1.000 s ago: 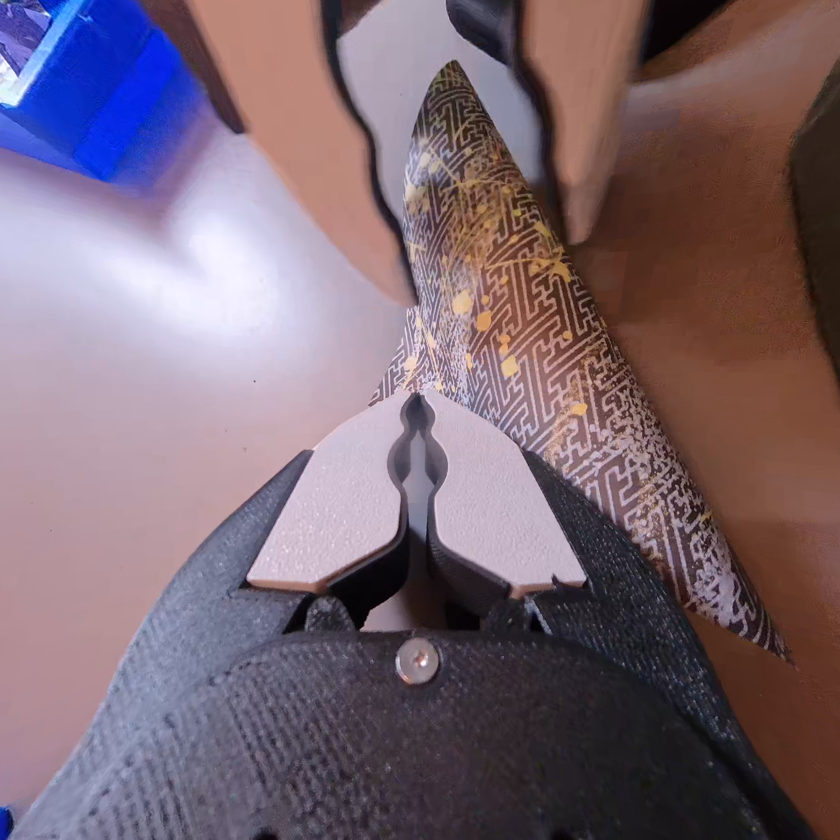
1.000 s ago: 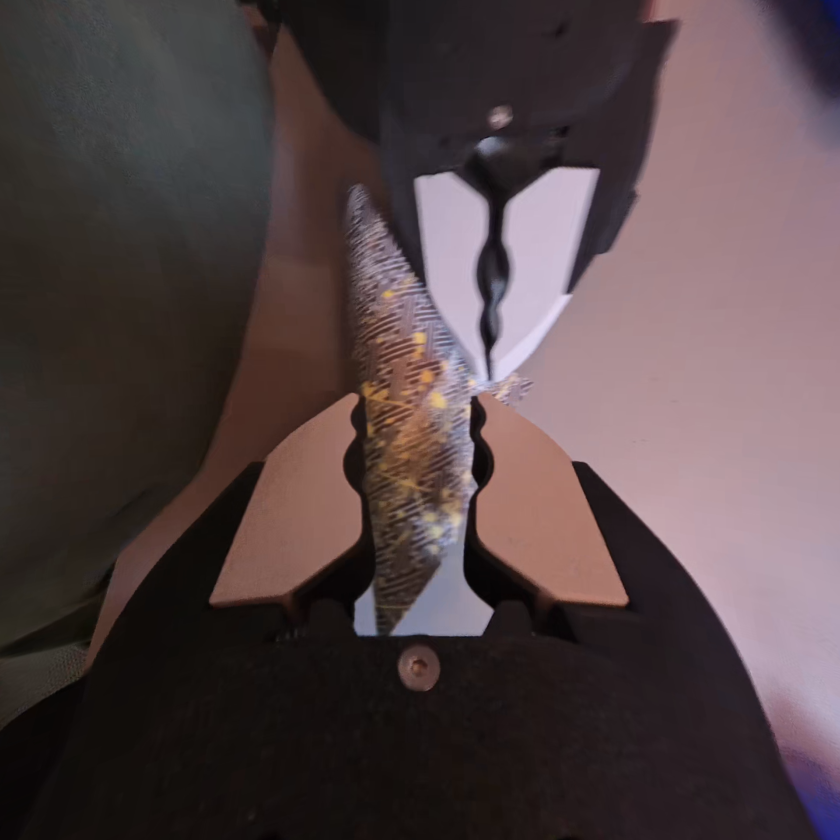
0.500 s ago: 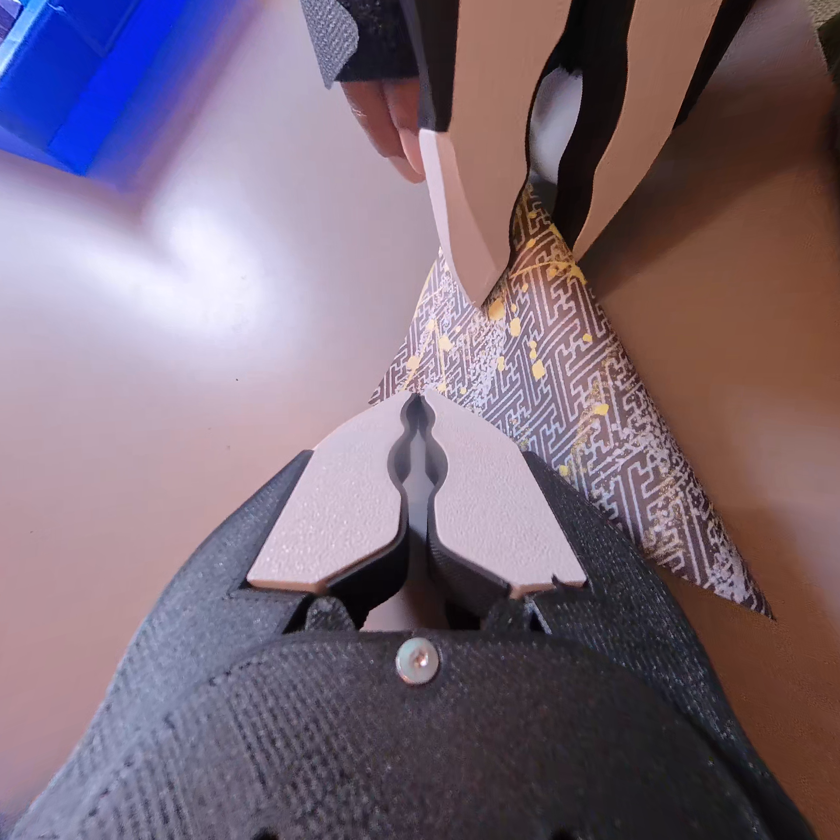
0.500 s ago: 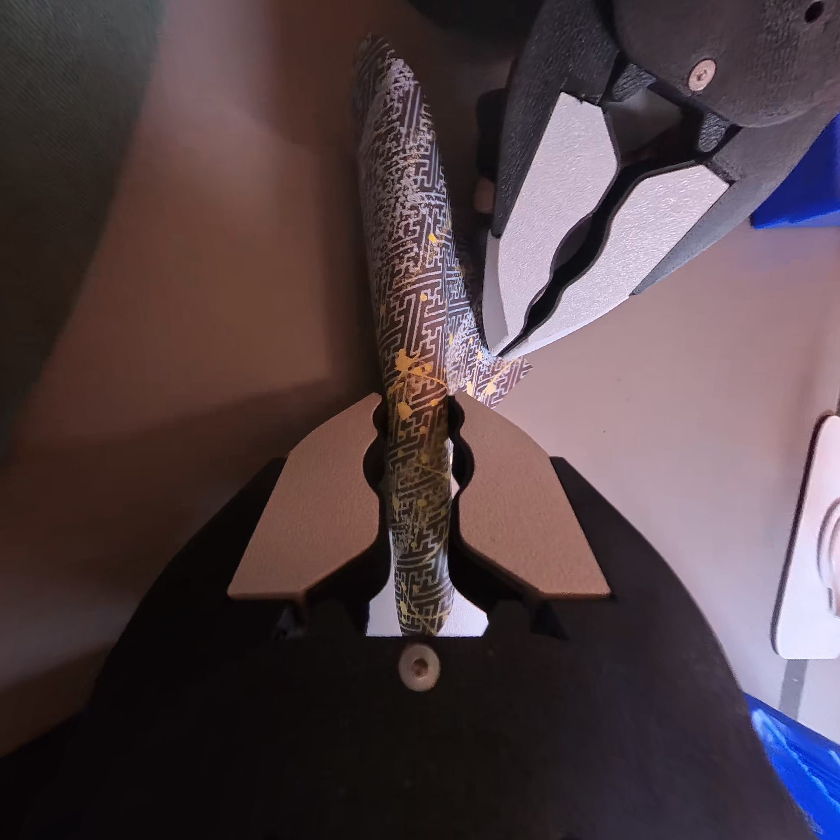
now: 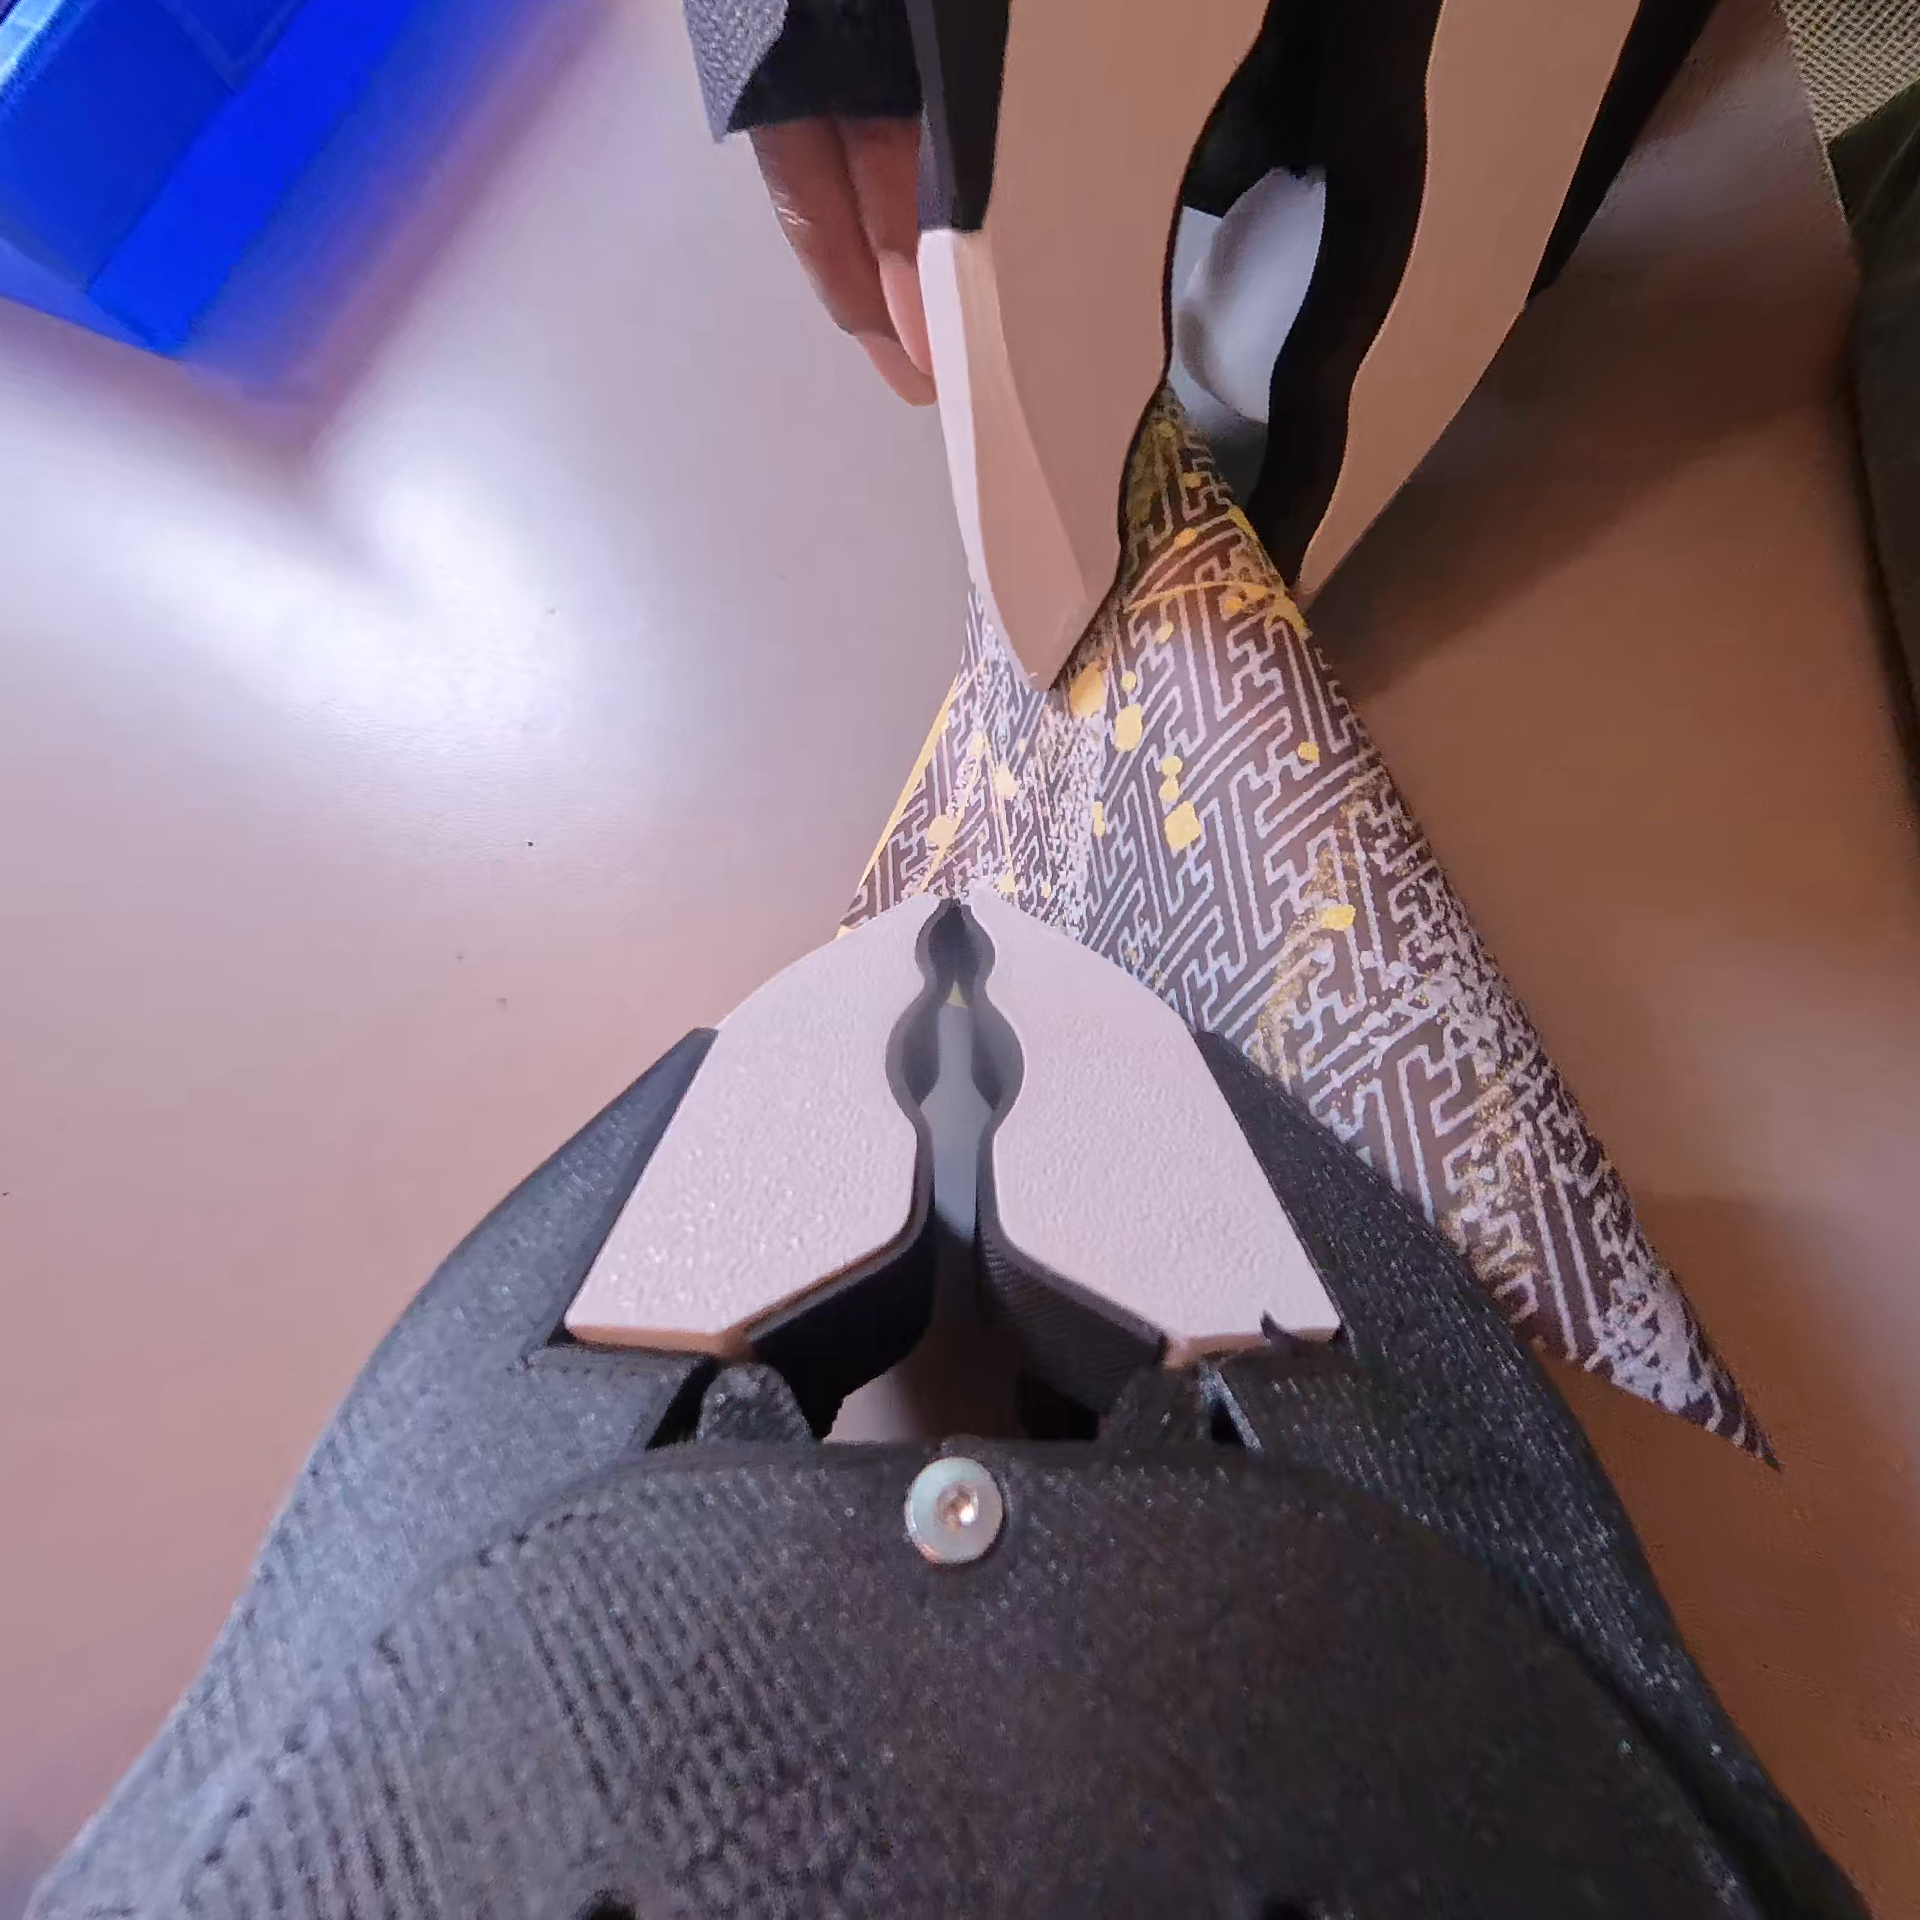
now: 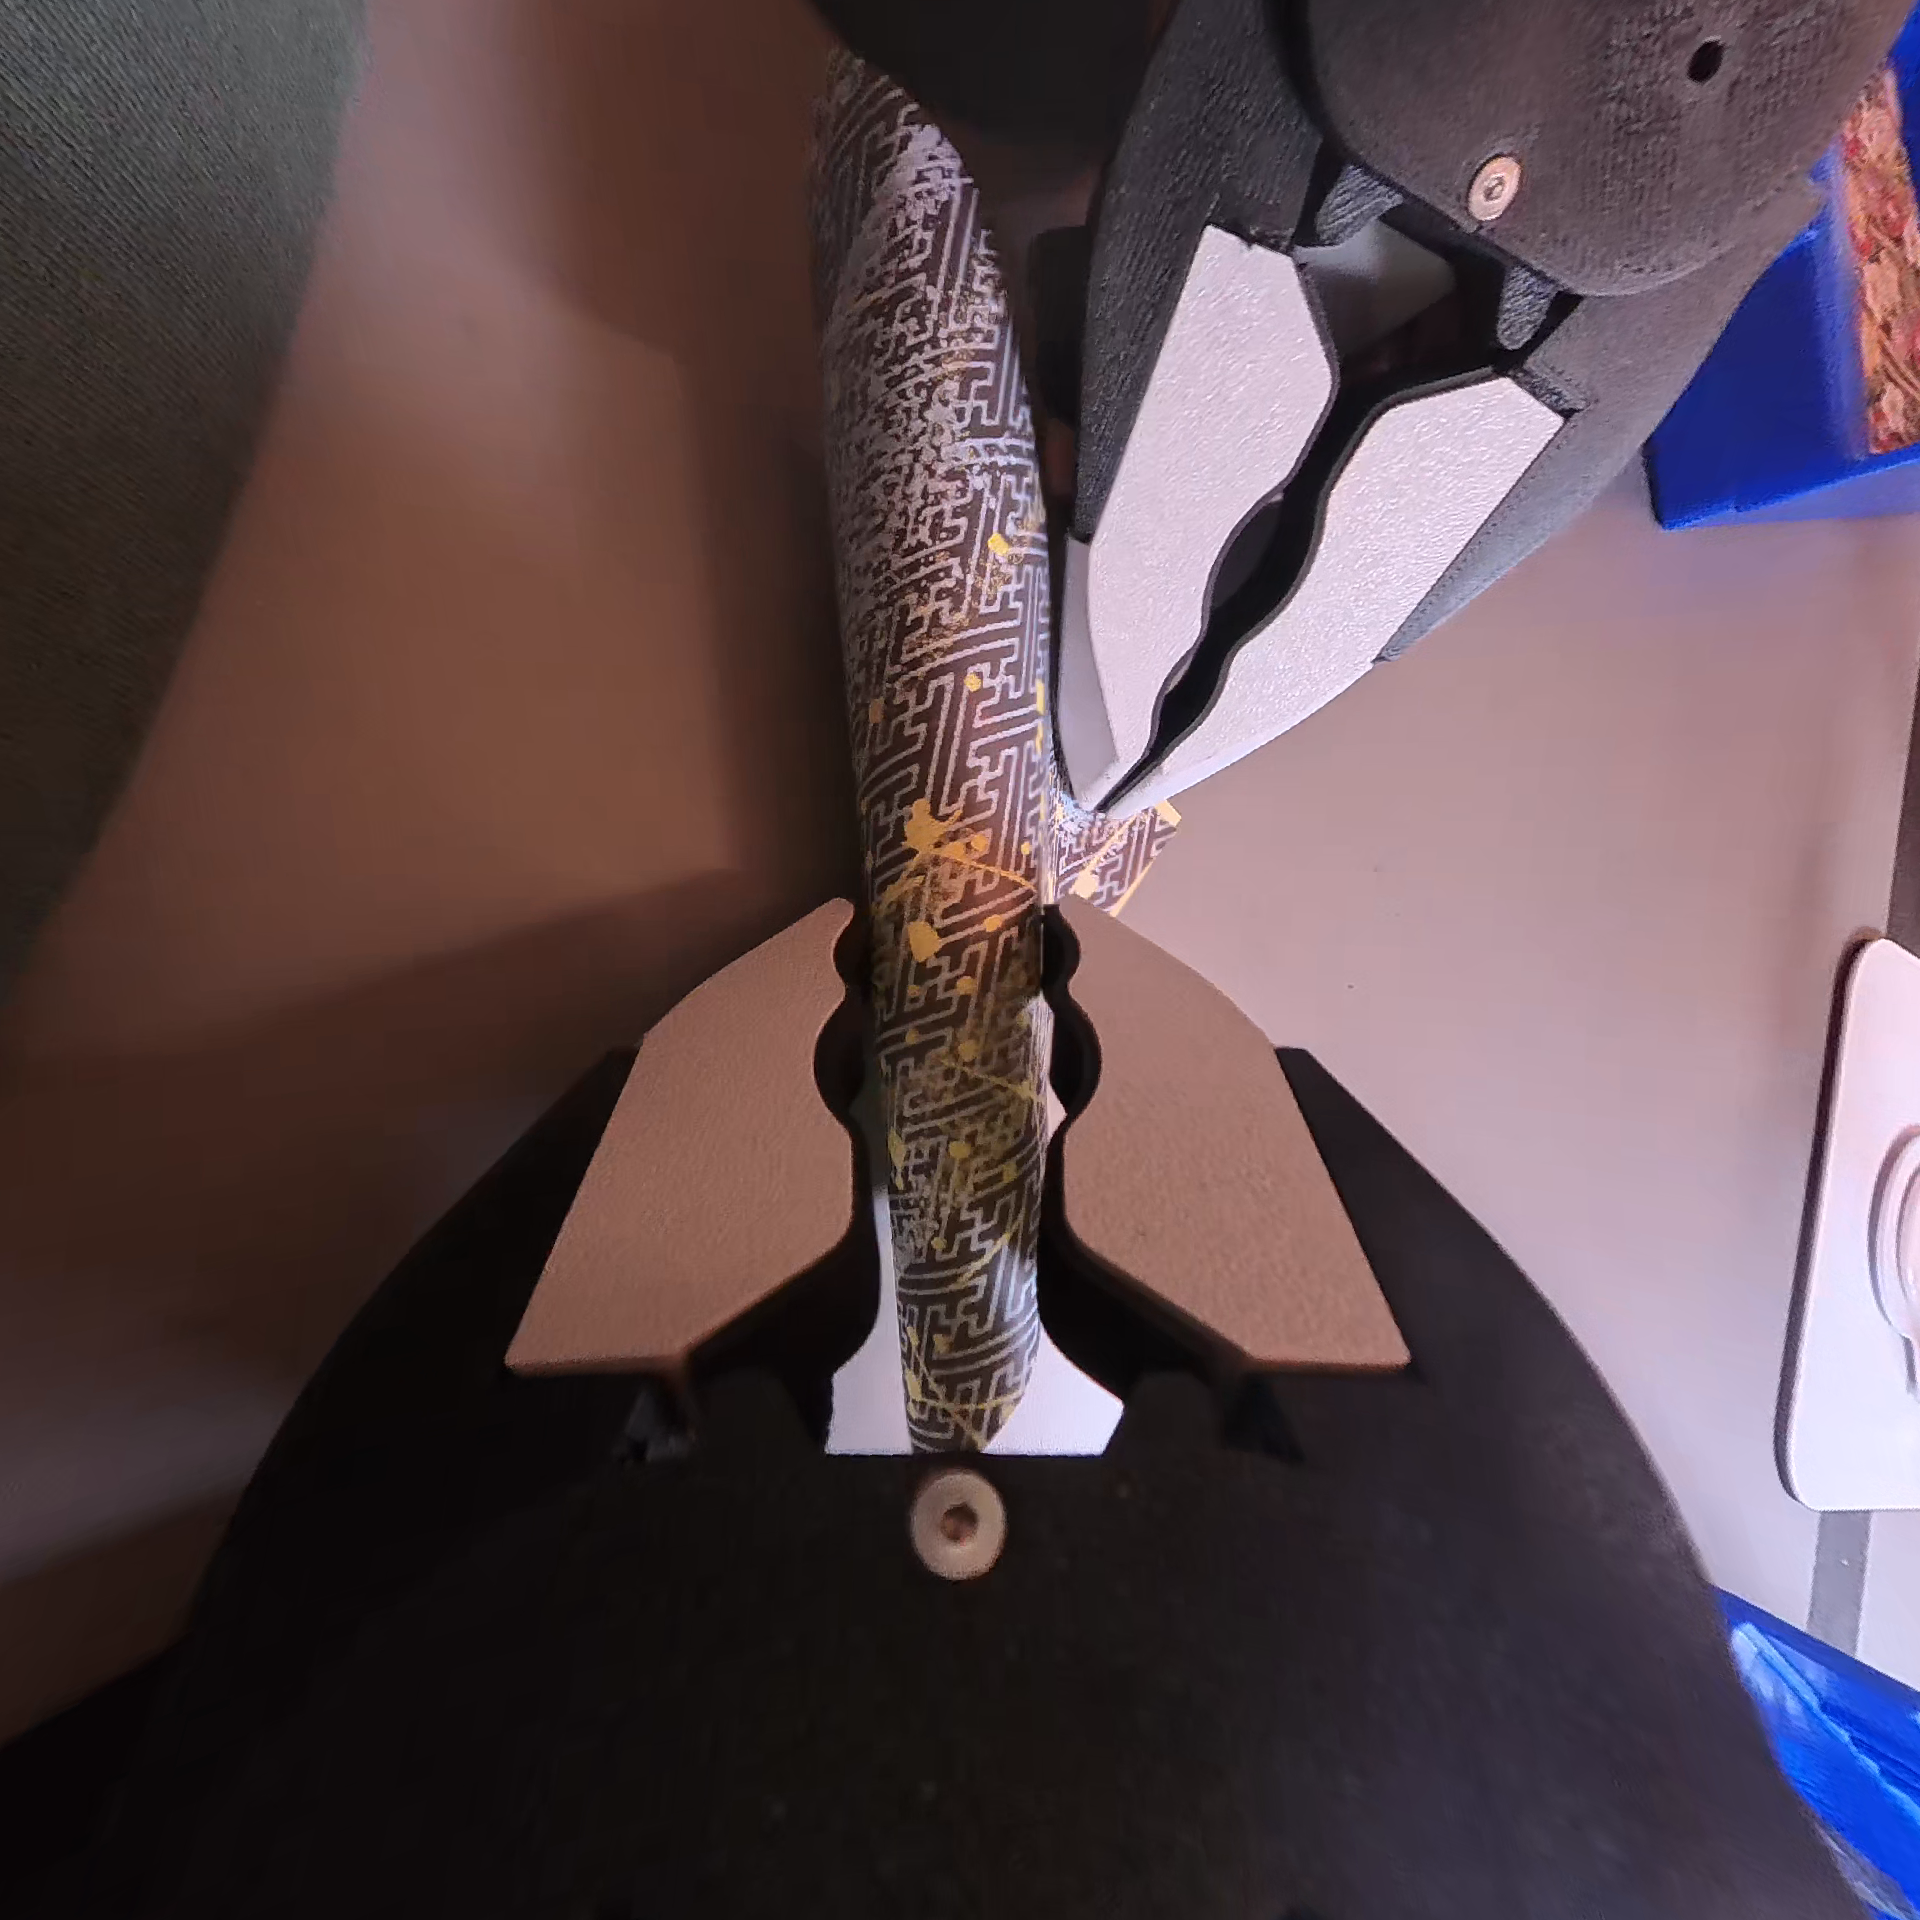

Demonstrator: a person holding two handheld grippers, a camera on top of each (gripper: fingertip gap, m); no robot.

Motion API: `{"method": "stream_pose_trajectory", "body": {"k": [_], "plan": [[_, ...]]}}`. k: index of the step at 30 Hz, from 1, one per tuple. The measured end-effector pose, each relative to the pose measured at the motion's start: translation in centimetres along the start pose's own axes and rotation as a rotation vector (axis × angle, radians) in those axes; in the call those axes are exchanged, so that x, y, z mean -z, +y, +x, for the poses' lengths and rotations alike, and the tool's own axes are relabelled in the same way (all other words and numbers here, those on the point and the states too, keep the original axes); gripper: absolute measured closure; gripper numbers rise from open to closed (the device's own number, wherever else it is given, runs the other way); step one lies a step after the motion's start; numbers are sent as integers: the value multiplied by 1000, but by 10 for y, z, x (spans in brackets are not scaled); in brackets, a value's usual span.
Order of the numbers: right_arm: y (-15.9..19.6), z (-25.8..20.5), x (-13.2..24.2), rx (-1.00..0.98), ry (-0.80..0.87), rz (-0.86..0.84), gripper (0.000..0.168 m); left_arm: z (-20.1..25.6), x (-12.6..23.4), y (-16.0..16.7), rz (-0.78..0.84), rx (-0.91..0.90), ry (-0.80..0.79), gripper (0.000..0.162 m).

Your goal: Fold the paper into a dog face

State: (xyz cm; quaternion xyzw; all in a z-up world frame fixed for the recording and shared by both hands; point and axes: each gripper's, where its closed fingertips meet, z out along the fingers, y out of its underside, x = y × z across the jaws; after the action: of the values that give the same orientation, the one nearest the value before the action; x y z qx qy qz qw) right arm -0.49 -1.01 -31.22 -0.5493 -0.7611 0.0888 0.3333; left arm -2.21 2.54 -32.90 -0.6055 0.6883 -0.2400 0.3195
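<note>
Paper [image 5: 1288, 935] first, from the left wrist view: dark, maze-printed and flecked with gold, flat on the table [image 5: 416, 883] as a long triangle. Long axis from a sharp tip at 4 o'clock up toward 1 o'clock. Left gripper [image 5: 961, 914] closed to a hairline, tips down on the sheet's near edge, apparently pinning rather than clamping. At 12 o'clock, right gripper [image 5: 1174, 613] point-down on the far end, a raised part of the sheet between its fingers. Person's fingers [image 5: 862, 260] beside it, blue bin [image 5: 156, 156] well off at 10 o'clock.

From the right wrist view: right gripper [image 6: 951, 925] narrowed around a lifted, curled flap of paper [image 6: 935, 582], held between both pads. Flap along the gripper's own line, 6 to 12 o'clock, bowed rather than creased. Left gripper [image 6: 1101, 805] just beside it at 1 o'clock, closed tips pressed on a small flat corner. White object [image 6: 1849, 1195] at 3 o'clock, well apart.

Judging from this: pinned point likely the pivot, so next swing the flap over toward the left gripper and lay it flat. Nearer to the flap, and already holding it: the right gripper. Risk of a skewed crease if the pin slips.
</note>
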Motion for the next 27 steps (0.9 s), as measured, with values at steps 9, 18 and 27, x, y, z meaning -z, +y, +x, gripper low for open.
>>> {"method": "stream_pose_trajectory", "body": {"k": [9,18,27], "plan": [[1,2,1,-31,-30,36,131,-12,6,8,-33,-24,-65,162],[-2,5,0,-55,-78,69,129,-17,5,8,-34,-24,-70,162],[0,-4,-8,-30,-208,28,131,-26,6,7,-35,-15,-67,162]]}}
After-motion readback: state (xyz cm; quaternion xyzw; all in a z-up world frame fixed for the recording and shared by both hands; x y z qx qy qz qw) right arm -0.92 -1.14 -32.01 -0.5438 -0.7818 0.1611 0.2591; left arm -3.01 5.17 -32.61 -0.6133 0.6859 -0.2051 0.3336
